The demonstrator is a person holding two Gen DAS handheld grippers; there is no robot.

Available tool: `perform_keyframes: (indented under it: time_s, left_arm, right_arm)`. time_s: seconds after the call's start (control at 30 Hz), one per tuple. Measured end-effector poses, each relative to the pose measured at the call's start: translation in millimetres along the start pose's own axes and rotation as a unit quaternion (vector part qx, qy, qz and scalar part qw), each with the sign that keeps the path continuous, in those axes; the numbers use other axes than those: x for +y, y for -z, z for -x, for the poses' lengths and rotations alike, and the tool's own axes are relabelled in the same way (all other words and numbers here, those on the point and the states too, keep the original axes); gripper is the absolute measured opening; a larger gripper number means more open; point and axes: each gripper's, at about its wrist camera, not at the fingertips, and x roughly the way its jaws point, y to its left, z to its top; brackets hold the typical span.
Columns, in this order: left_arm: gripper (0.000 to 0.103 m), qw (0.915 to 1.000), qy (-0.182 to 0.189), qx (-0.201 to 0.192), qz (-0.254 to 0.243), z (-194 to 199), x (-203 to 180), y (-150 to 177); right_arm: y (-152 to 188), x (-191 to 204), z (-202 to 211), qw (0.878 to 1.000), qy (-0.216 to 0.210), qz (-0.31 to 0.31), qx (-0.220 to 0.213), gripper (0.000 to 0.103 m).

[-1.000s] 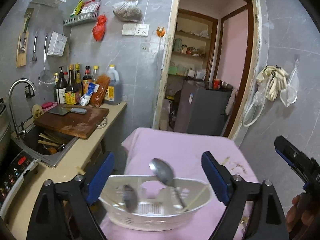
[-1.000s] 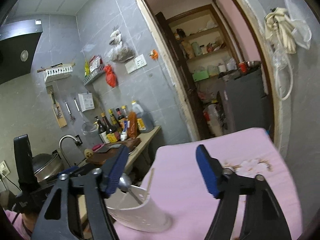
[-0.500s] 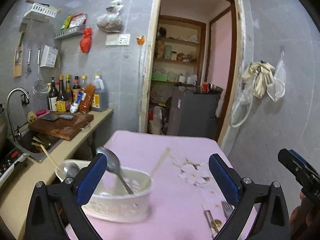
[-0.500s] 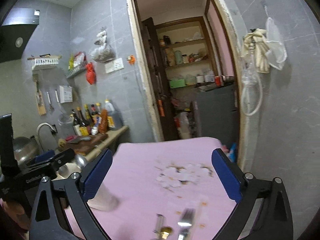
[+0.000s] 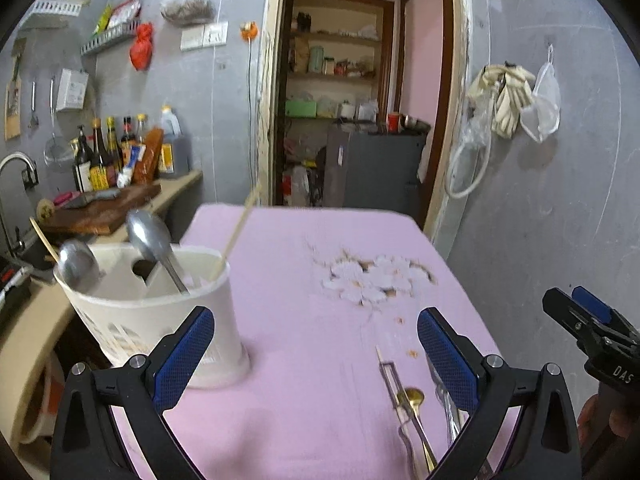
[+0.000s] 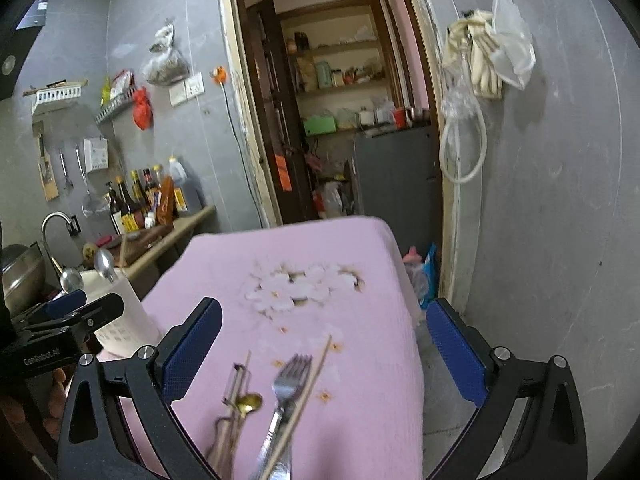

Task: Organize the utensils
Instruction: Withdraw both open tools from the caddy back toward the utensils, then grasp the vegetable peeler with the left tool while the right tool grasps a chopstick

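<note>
Right wrist view: right gripper (image 6: 324,350) hangs wide open and empty over a steel fork (image 6: 285,394), near on the pink table (image 6: 372,248); thin, stiff and likely slippery, it is best pinched mid-handle. Left gripper (image 5: 316,354) gapes empty beside the white caddy (image 5: 160,312).

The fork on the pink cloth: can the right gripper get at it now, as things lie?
Probably yes. The right gripper is open and empty, and the fork lies flat just ahead, between its fingers. Only a chopstick lies close along the fork's right side and might get pinched with it.
</note>
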Motion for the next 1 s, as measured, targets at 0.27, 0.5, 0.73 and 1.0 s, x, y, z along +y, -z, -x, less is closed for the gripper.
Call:
perform_keyframes:
  time_s: [0.27,0.5,0.73,1.0]
  left_arm:
    - [0.102,0.9967,0.022,0.077,0.014,-40.1,-10.2,25.7]
    - [0.091,0.99,0.058,0.125,0.03,-65.1,-15.5,37.1]
    - [0.054,0.9784,0.11,0.174,0.021,-88.0,-31.8,44.0]
    - [0.045,0.9659,0.13,0.22,0.039,-114.6,-40.9,47.1]
  right_arm:
    - [37.0,-22.2,-44.3,0.998,-0.013,-0.027,0.058,0.101]
    - [53.9,-36.2,-75.5,0.993,-0.026,-0.046,0.104,0.096]
    - [66.4,-38.3,-97.4,0.987,-0.048,-0.06,0.14,0.068]
    - [72.7,-30.6,-111.7,0.982,-0.071,-0.056,0.166,0.065]
